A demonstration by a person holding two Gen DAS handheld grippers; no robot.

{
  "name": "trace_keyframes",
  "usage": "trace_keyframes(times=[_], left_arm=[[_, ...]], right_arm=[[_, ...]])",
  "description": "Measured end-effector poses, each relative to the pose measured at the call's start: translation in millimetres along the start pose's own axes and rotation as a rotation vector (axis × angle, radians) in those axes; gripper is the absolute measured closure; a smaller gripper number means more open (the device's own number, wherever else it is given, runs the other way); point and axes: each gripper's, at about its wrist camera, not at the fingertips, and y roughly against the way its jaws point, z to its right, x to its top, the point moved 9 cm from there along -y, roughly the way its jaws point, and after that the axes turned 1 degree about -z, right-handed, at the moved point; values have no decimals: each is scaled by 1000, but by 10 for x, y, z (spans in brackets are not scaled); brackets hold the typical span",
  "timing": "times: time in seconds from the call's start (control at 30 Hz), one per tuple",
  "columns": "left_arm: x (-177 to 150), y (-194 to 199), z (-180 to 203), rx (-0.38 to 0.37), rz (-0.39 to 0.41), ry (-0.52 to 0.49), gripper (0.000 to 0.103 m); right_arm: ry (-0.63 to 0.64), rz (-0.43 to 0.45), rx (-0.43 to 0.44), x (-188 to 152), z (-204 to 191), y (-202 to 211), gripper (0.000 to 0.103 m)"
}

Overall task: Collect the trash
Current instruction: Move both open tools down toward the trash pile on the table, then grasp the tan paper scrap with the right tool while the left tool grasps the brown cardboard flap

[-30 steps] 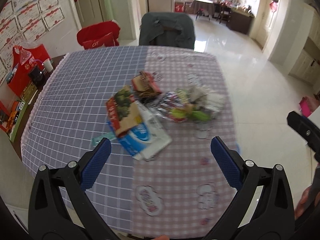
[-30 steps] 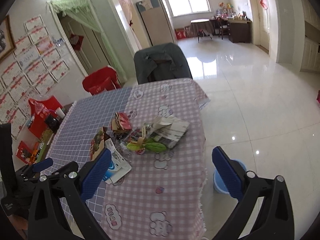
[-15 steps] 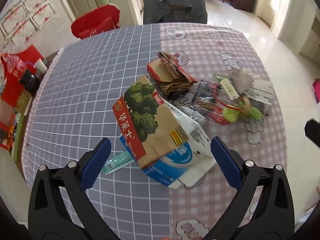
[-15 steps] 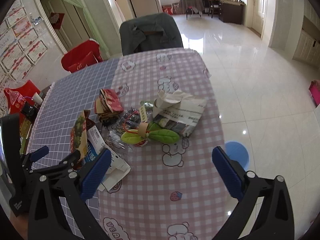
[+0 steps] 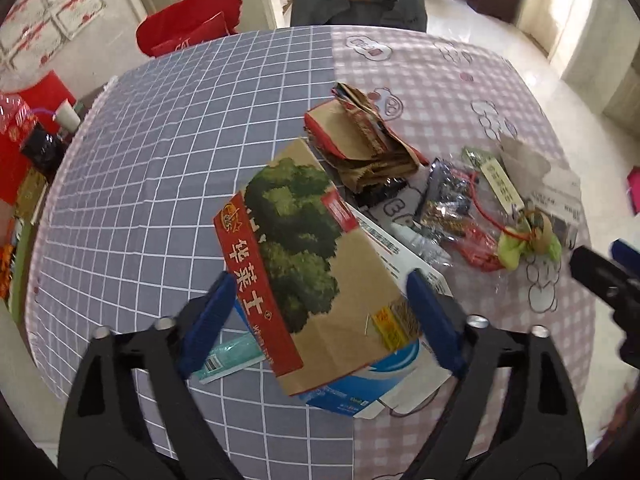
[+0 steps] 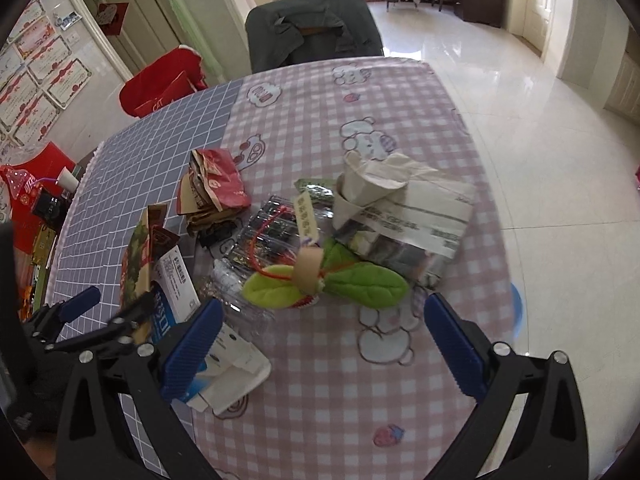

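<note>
Trash lies in a pile on the table. A flattened brown box with a green tree print (image 5: pixel 308 264) rests on a blue and white carton (image 5: pixel 384 384); the box also shows in the right wrist view (image 6: pixel 138 256). My left gripper (image 5: pixel 320 312) is open, its blue pads either side of the brown box's near end. My right gripper (image 6: pixel 320 344) is open, just short of a green leaf-shaped wrapper (image 6: pixel 332 284). A crumpled red and brown bag (image 5: pixel 360 136), clear plastic packaging (image 6: pixel 276 224) and white paper with a cup (image 6: pixel 400 204) lie behind.
The table (image 5: pixel 160 128) has a grey grid cloth on the left and a pink checked cloth (image 6: pixel 360 420) on the right. A teal strip (image 5: pixel 230 356) lies by the left pad. A grey-covered chair (image 6: pixel 312 28) and a red chair (image 6: pixel 164 80) stand behind. A blue bin (image 6: pixel 516 308) sits on the floor.
Both grippers have moved forward and down toward the pile. The left pads now flank the brown box. The right gripper has come close to the green wrapper.
</note>
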Motion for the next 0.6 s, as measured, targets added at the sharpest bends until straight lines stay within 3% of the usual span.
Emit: trace_keyframes(times=[0.13,0.23,0.27,0.33,0.43,0.47,0.6], left_arm=[[-30,-126,-75,-60,-63,61,58],[-48,-169,-113,-73,-79,95,71],[-55,-176,-120,-81,-82,104,72],[-59,-167,-144,-81,-77,125,88],[-49,-89,-166,-92,-52,145,97],[-43,-61,-171,-100,-45,158,97],[-52,64,-219,-157,-33,249,97]], right_arm=[[0,-26,26,42,-35,-231,5],[4,-40,41,72,-44,-396,10],[7,-50,52,74,-51,-454,24],[3,-75,75,56,-58,-532,43],[13,-103,116,41,-76,-603,57],[20,-107,129,39,-81,-597,69],[25,-124,192,49,-110,-499,86]])
